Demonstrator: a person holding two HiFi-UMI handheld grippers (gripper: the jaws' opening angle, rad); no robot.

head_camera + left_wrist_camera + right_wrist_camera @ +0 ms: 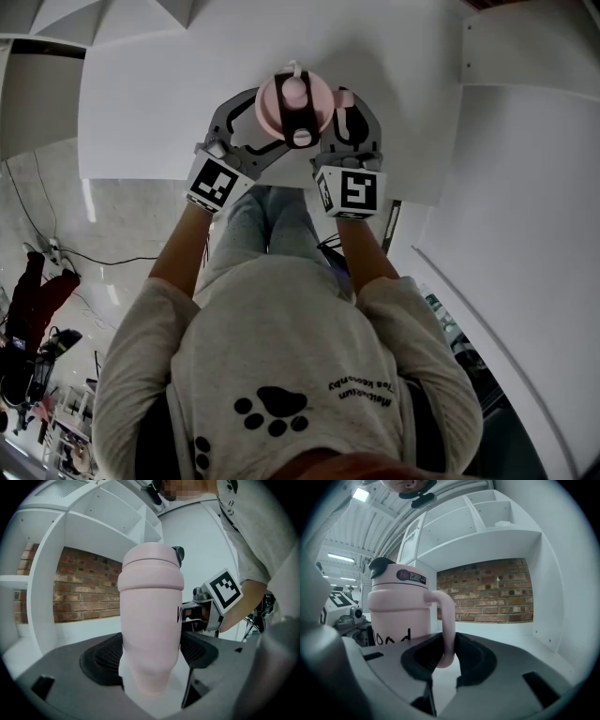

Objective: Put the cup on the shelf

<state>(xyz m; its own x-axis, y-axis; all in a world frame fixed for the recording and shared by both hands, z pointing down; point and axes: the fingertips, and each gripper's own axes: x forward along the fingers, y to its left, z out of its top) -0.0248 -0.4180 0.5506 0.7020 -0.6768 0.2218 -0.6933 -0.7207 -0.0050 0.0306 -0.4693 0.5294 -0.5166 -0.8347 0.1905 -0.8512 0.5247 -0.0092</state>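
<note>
**Cup on shelf board: right jaws on the handle, left jaws wide**

My right gripper (440, 656) has its two black pads pressed together on the cup's handle (448, 620). The pink loop stands upright between them and touches both. My left gripper (152, 660) is spread as wide as it goes, one pad on each side of the cup (150, 606). The tapered foot sits in the gap, with a sliver of white showing on either side of it. Higher up, the wide body hides the pad edges, so I cannot tell whether they brush it there.

The cup stands upright, pale pink with black lettering on its side. Its lid is also pink and carries a black spout (380, 565). Its foot looks set down on the white shelf board (520, 637), close to the front edge. From my head camera the two grippers flank it left and right, their marker cubes (214, 183) toward me and my forearms running back from them.

Behind the cup the compartment is backed by a brick wall (487, 592). White uprights close it at the sides, and more white compartments (487, 515) stack above it. My grey shirt with a paw print (272, 410) fills the bottom of the head view.
</note>
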